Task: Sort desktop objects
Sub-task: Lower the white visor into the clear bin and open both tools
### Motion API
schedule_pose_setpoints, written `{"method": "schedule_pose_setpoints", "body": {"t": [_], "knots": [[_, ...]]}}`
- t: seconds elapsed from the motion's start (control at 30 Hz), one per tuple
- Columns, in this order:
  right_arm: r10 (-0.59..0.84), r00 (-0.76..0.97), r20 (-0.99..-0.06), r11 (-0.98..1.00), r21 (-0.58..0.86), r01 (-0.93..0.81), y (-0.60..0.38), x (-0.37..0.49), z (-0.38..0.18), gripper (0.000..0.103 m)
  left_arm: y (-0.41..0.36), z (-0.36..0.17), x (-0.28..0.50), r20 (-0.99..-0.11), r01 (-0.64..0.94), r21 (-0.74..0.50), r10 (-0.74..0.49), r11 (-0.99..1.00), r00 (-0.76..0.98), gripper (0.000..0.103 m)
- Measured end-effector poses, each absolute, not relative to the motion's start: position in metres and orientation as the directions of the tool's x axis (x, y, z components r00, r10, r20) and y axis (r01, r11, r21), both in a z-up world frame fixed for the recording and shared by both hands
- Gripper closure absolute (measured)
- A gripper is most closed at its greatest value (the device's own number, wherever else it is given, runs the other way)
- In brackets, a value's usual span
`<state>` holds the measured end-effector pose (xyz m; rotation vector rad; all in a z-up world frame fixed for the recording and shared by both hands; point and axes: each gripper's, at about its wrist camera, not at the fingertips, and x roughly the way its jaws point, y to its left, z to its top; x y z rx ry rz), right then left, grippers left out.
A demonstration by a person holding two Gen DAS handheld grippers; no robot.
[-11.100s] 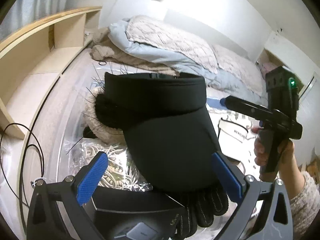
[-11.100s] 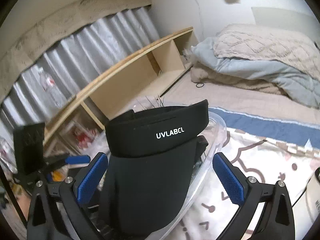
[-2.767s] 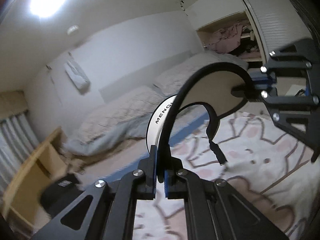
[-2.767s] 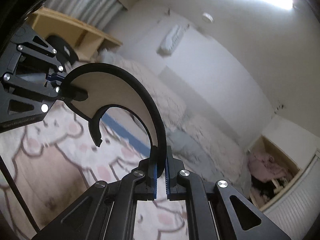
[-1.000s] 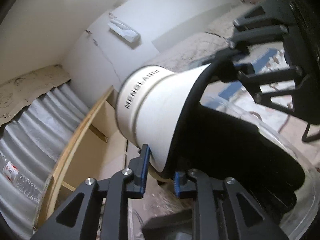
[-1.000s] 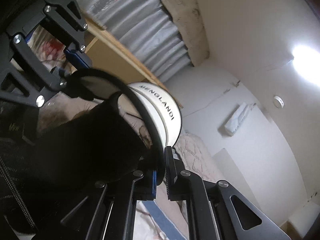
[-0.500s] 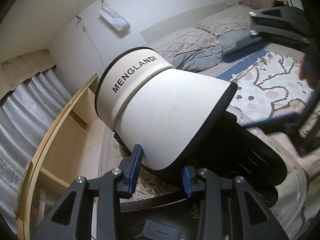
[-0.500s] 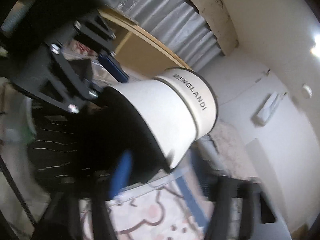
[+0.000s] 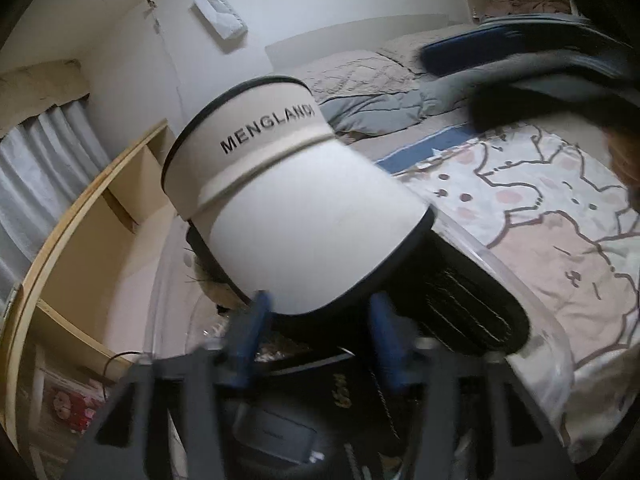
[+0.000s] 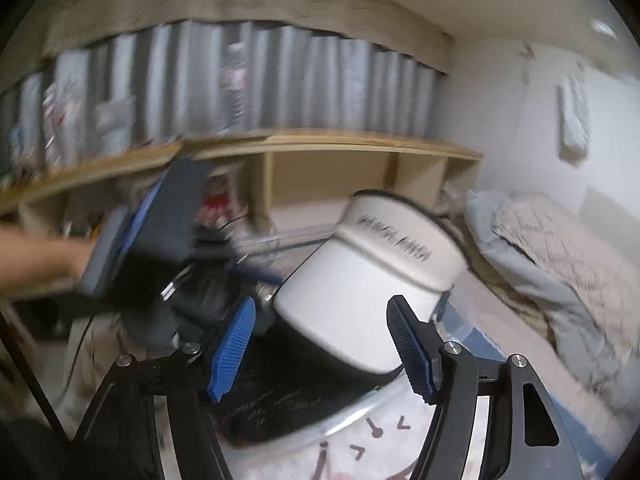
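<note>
A white visor point(image 9: 304, 216) marked MENGLANDI rests in a clear plastic bin point(image 9: 516, 276), on top of a black visor and black gloves point(image 9: 472, 312). My left gripper point(image 9: 320, 320) is blurred and its jaws are opening; the brim's edge lies between the pads, which do not touch it. One of the right gripper's fingers point(image 9: 480, 42) blurs past at the upper right. In the right wrist view my right gripper point(image 10: 320, 350) is drawn back from the white visor point(image 10: 360, 292). Its jaws are closing a little, and the brim shows between the pads untouched.
A wooden shelf unit point(image 10: 340, 144) runs along the curtained wall behind the bin. Folded bedding point(image 10: 560, 264) is piled at the right. A cartoon-print sheet point(image 9: 560, 208) covers the surface beside the bin. A hand point(image 10: 36, 258) holds the left gripper.
Both grippers have let go of the white visor, which now lies on the black one in the bin. The left jaws have widened. The right gripper has rolled and pulled back.
</note>
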<state>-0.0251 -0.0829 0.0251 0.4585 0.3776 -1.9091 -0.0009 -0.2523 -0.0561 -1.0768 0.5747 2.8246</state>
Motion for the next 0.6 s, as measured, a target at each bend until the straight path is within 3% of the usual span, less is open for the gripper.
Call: {"method": "schedule_pose_setpoints", "body": {"t": [0.03,0.07,0.17,0.33,0.4,0.6], "knots": [[-0.799,-0.344,-0.493,-0.384,-0.022,0.923,-0.090,-0.036,0.029,0.055,-0.251,-0.054,0.003,-0.649,-0.196,0.313,-0.059,-0.929,-0.758,0.033],[-0.784,-0.352,-0.512,-0.412,0.003,0.911,-0.096,-0.046,0.028,0.061,-0.250,-0.051,0.007,-0.645,-0.203,0.305,-0.045,-0.931,-0.763,0.029],[-0.751,-0.341,-0.566,-0.471,0.098,0.877,-0.112,-0.076,0.014,0.070,-0.247,-0.039,0.018,-0.623,-0.193,0.272,-0.020,-0.943,-0.782,0.024],[-0.686,-0.318,-0.655,-0.536,0.159,0.829,-0.133,-0.092,-0.023,0.073,-0.246,-0.021,0.029,-0.595,-0.172,0.221,0.006,-0.960,-0.804,0.021],[-0.669,-0.344,-0.659,-0.557,0.137,0.819,-0.137,-0.093,-0.033,0.073,-0.245,-0.018,0.031,-0.589,-0.153,0.233,-0.014,-0.960,-0.808,0.016],[-0.664,-0.325,-0.674,-0.564,0.166,0.809,-0.125,-0.094,-0.036,0.073,-0.245,-0.008,0.034,-0.581,-0.107,0.204,-0.032,-0.973,-0.813,0.015]]}}
